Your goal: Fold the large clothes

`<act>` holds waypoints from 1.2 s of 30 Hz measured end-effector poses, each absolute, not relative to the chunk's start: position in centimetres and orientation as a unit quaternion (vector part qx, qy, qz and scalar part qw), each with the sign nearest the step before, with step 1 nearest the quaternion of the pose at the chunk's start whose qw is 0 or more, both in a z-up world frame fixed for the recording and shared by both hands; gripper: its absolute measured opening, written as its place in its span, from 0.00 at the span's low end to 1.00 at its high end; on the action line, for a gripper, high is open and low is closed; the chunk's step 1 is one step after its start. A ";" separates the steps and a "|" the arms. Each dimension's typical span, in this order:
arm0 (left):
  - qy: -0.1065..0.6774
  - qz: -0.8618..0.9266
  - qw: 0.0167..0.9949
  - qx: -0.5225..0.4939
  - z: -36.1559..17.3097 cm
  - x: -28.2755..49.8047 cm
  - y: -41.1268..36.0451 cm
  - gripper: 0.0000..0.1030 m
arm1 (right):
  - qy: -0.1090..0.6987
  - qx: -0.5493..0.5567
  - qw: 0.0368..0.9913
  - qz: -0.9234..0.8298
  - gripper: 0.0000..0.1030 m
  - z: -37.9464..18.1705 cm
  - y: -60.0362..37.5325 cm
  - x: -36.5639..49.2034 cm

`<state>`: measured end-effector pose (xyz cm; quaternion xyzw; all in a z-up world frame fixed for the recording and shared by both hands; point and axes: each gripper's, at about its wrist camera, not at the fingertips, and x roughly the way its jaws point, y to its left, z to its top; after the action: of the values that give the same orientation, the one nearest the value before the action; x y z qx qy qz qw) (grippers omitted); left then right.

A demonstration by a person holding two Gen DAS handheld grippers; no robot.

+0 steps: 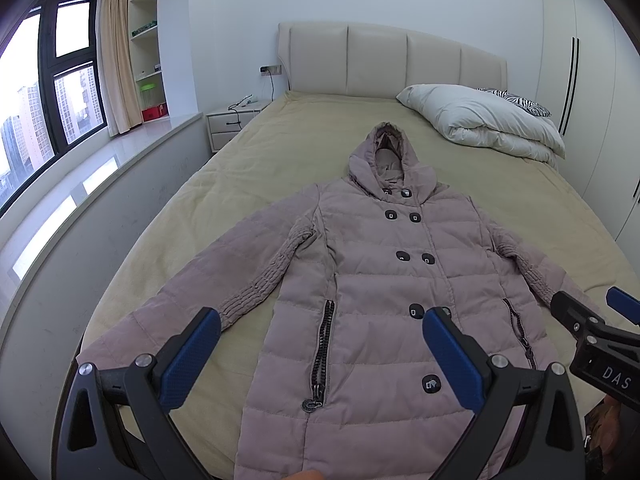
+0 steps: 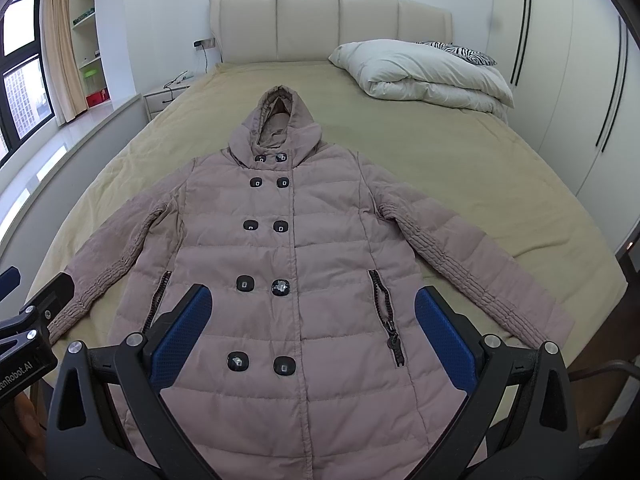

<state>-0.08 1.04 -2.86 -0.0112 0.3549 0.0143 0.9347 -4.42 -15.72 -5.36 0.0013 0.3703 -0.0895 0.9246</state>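
Observation:
A long dusty-pink quilted hooded coat point(image 1: 380, 272) point(image 2: 304, 240) lies face up and flat on the bed, hood toward the headboard, both sleeves spread outward, double row of black buttons fastened. My left gripper point(image 1: 320, 324) hovers open above the coat's lower front, its blue pads wide apart and empty. My right gripper point(image 2: 312, 304) also hangs open over the lower front, nothing between its pads. The right gripper point(image 1: 588, 312) shows at the right edge of the left wrist view; the left gripper point(image 2: 24, 292) shows at the left edge of the right wrist view.
The bed point(image 1: 280, 148) has a beige cover and padded headboard point(image 2: 328, 24). A folded white duvet point(image 2: 424, 72) and a zebra pillow point(image 2: 460, 50) sit at its far right. A nightstand point(image 1: 234, 120), window ledge point(image 1: 100, 176) and wardrobe doors point(image 2: 560, 80) flank the bed.

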 end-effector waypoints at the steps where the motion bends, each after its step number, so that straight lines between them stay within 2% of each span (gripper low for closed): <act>1: 0.355 0.016 0.935 -0.010 -3.0 -0.1 1.1 1.00 | 0.370 0.001 0.925 -0.090 1.00 -5.4 -15.7 -4.4; 6: 0.365 0.024 0.931 -0.006 -4.0 0.5 0.5 1.00 | 0.372 0.025 0.924 -0.088 1.00 -5.8 -17.2 -4.2; 11: 0.380 0.027 0.925 0.011 -5.2 1.7 -0.1 1.00 | 0.360 0.111 0.919 -0.114 1.00 -8.5 -24.2 -4.4; 16: 0.419 -0.026 0.901 -0.104 -7.4 3.6 1.4 1.00 | 0.315 0.359 0.860 -0.182 1.00 -15.0 -39.7 -7.9; 19: 0.411 -0.034 0.906 -0.095 -7.9 4.3 0.3 1.00 | 0.276 0.497 0.792 -0.221 1.00 -19.9 -47.8 -11.1; 22: 0.393 -0.049 0.916 -0.070 -7.9 4.8 -1.7 1.00 | 0.238 0.585 0.743 -0.222 0.99 -23.7 -52.1 -13.0; 28: 0.417 -0.085 0.903 -0.059 -8.1 6.5 -4.1 1.00 | 0.167 0.647 0.706 -0.235 0.96 -27.7 -56.6 -14.8; 32: 0.414 -0.098 0.901 -0.083 -8.1 6.7 -3.7 1.00 | 0.143 0.657 0.694 -0.259 0.89 -28.8 -60.3 -15.6; 33: 0.413 -0.105 0.900 -0.086 -8.1 6.7 -3.7 0.98 | 0.136 0.665 0.686 -0.262 0.88 -29.1 -61.0 -15.7; 36: 0.422 -0.121 0.893 -0.096 -8.7 7.0 -3.6 0.80 | 0.128 0.662 0.685 -0.276 0.82 -29.4 -62.9 -16.2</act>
<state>6.99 -3.65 -8.68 -0.0961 0.4220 -0.1208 0.8934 -16.16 -62.89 -29.40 0.6621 0.1275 -0.2759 0.6850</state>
